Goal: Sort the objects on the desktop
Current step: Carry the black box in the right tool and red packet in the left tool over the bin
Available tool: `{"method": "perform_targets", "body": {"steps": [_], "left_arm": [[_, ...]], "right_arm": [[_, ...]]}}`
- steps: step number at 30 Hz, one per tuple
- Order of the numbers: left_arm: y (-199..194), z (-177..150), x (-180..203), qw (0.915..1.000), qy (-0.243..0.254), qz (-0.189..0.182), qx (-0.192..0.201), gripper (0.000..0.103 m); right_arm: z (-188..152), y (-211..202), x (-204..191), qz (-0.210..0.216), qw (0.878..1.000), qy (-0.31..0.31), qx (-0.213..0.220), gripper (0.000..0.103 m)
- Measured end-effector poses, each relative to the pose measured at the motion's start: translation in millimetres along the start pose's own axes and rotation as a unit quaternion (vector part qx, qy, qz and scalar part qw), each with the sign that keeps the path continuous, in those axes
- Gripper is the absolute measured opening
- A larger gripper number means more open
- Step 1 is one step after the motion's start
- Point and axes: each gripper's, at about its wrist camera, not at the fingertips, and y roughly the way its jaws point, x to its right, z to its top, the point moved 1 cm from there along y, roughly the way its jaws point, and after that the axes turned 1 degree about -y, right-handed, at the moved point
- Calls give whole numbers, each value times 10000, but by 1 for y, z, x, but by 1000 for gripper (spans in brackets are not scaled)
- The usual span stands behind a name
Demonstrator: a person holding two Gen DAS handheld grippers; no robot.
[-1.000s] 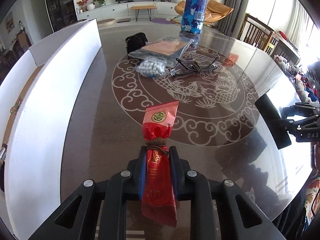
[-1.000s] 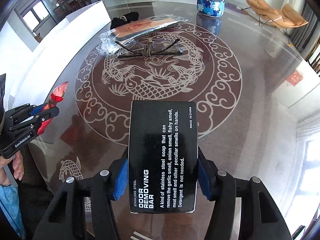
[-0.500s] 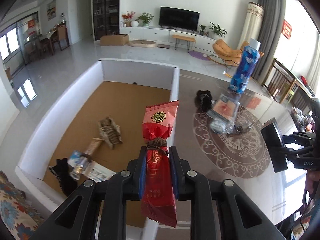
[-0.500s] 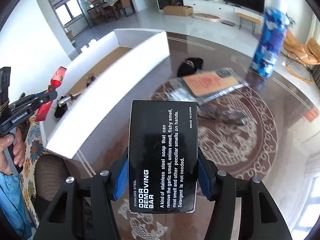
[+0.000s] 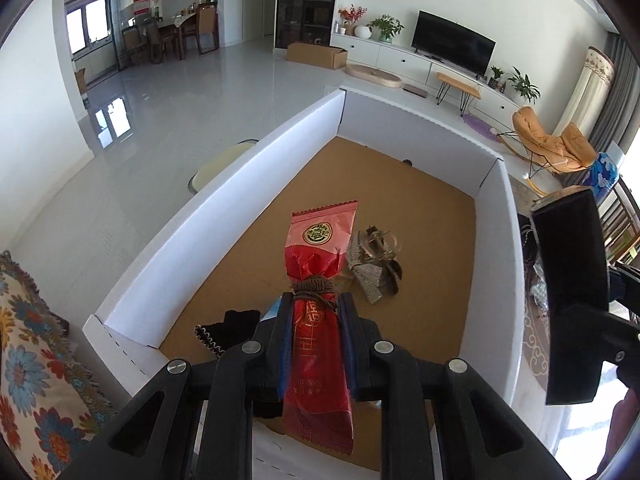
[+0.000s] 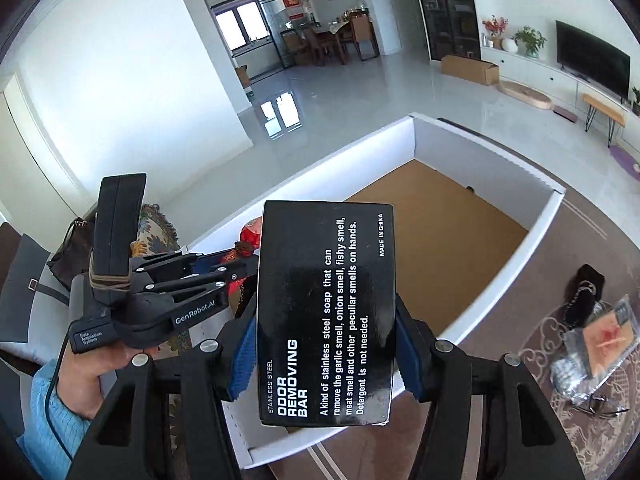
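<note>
Red foil fills the left hand-held gripper [image 5: 314, 336], clamped on a tied snack packet [image 5: 318, 320] hanging over the white box [image 5: 224, 196] below it. The right hand-held gripper [image 6: 325, 344] is clamped on a black soap carton [image 6: 326, 314] near the box's worktop-side wall. Step in hand: drop-off — next, I judge, each must open over bare cardboard. A dark item under the left fingers is half hidden.
</note>
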Motion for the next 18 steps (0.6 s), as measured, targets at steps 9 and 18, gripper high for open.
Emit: {"method": "perform_targets", "body": {"steps": [9, 18], "left_arm": [[34, -20, -21, 9993, -140, 195, -295, 21], [10, -26, -8, 9983, -80, 565, 127, 78]], "right_arm": [[-21, 86, -3, -140, 9980, 89, -615, 62], [-27, 34, 20, -227, 9996, 138, 43, 87]]}}
